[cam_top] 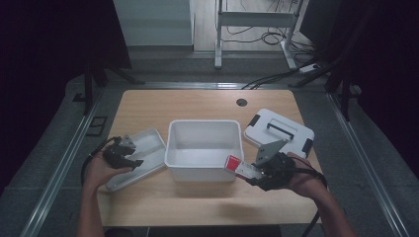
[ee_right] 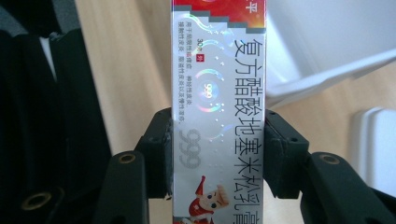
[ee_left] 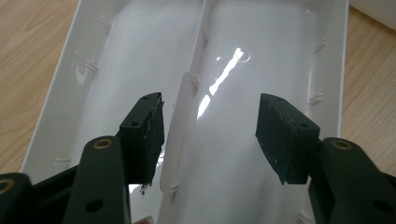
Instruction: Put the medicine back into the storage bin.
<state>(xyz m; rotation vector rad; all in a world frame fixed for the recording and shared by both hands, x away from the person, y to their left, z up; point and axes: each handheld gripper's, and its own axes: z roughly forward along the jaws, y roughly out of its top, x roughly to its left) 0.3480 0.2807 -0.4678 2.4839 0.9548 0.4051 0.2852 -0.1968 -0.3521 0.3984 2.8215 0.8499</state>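
Note:
A white plastic bin (cam_top: 203,170) stands in the middle of the wooden table. My right gripper (cam_top: 245,171) is shut on a long silver and red medicine carton (cam_top: 238,166) (ee_right: 218,107), held just off the bin's front right corner. Both jaws press on the carton's sides in the right gripper view (ee_right: 218,154). My left gripper (cam_top: 129,157) hovers open over a shallow white divided tray (cam_top: 150,140) (ee_left: 112,51) left of the bin. Nothing lies between its jaws (ee_left: 210,135), which straddle the tray's centre rib.
A white lid with a dark handle and black clips (cam_top: 279,131) lies right of the bin. A round cable hole (cam_top: 241,102) sits near the table's far edge. Beyond the table are a metal frame's legs and loose cables (cam_top: 276,34) on the floor.

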